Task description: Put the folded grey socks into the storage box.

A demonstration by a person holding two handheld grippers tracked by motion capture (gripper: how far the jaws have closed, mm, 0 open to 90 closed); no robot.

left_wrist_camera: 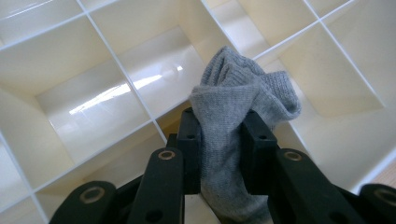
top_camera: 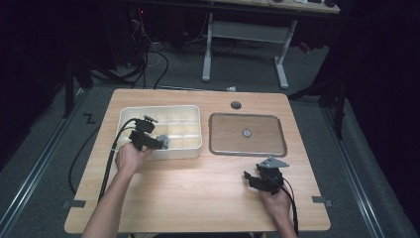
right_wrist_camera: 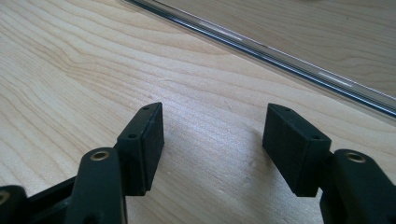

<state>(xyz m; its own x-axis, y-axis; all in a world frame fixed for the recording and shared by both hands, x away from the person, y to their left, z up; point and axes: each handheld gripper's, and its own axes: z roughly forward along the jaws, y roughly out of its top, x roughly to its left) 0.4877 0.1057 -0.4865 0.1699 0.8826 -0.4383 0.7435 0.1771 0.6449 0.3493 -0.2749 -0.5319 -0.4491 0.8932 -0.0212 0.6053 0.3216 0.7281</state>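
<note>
Left gripper view is showing the left tool (left_wrist_camera: 219,140) clenching a grey sock (left_wrist_camera: 238,107) above the divided organizer (left_wrist_camera: 93,70), still undropped; right tool (right_wrist_camera: 215,140) is resting released on the worktop (right_wrist_camera: 70,60).

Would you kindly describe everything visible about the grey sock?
The grey sock is soft ribbed knit, bunched and crumpled. The left gripper is shut on its middle, pads pressing both sides. Its folded top bulges above the jaws, the rest hangs below. It is held over the cream divided bin, near its front edge.
</note>
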